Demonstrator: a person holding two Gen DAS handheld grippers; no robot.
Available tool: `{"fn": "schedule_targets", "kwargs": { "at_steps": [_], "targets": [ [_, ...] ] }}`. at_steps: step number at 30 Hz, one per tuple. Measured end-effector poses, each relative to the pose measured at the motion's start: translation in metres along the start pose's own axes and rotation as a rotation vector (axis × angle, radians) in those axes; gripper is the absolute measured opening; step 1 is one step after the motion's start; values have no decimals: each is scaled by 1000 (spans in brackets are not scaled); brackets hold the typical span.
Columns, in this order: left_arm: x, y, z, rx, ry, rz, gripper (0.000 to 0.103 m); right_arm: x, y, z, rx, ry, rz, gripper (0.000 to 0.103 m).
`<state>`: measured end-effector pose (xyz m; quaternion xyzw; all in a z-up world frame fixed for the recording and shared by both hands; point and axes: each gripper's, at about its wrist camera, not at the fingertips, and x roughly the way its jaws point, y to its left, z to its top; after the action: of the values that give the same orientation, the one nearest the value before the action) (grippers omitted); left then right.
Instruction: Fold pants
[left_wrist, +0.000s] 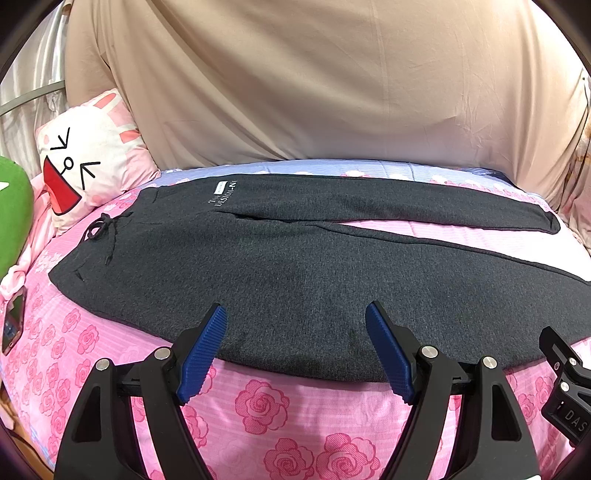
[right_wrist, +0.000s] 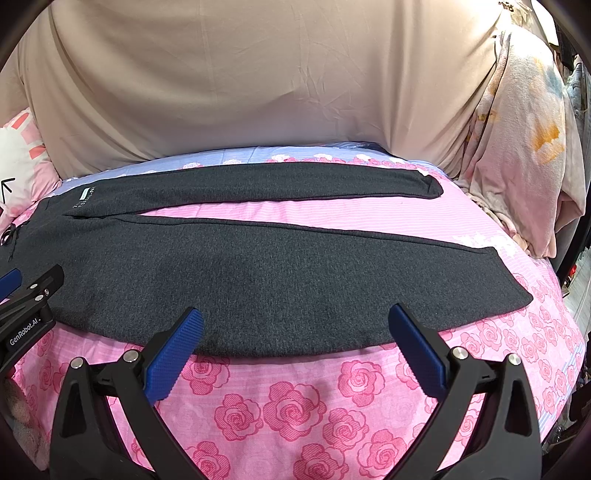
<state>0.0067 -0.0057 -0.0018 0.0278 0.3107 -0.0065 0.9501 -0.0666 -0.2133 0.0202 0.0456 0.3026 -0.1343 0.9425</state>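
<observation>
Here the dark grey pants (left_wrist: 295, 266) lie flat across the middle of the left wrist view, spread on a bed (left_wrist: 258, 406) covered in a pink rose-print sheet. The waistband with its drawstring bow (left_wrist: 101, 227) sits at the left of the frame, and the two legs run off toward the right, parted by a narrow wedge of pink sheet. A small white label with printed lettering (left_wrist: 223, 194) shows near the waist, on the upper leg.

The left gripper (left_wrist: 295, 310) fills the bottom of its frame, fingers spread wide and holding nothing, the blue pads (left_wrist: 203, 350) poised at the near edge of the lower leg (whether they touch the cloth is hard to say). The right gripper (right_wrist: 295, 314) stands the same way at the bottom of its own view, fingers released and apart, tips at the near hem edge of the pants (right_wrist: 258, 273).

A cartoon rabbit pillow (left_wrist: 92, 155) rests at the upper left of the left wrist view, with a green plush shape (left_wrist: 13, 210) beside it at the far left edge. A beige sheet (left_wrist: 314, 81) drapes across the whole top of both frames.
</observation>
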Motion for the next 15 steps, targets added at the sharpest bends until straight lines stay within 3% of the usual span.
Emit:
{"fn": "schedule_targets", "kwargs": {
  "at_steps": [15],
  "targets": [
    [0,1,0,1,0,1,75,0,0,-1,0,2,1,98]
  ]
}}
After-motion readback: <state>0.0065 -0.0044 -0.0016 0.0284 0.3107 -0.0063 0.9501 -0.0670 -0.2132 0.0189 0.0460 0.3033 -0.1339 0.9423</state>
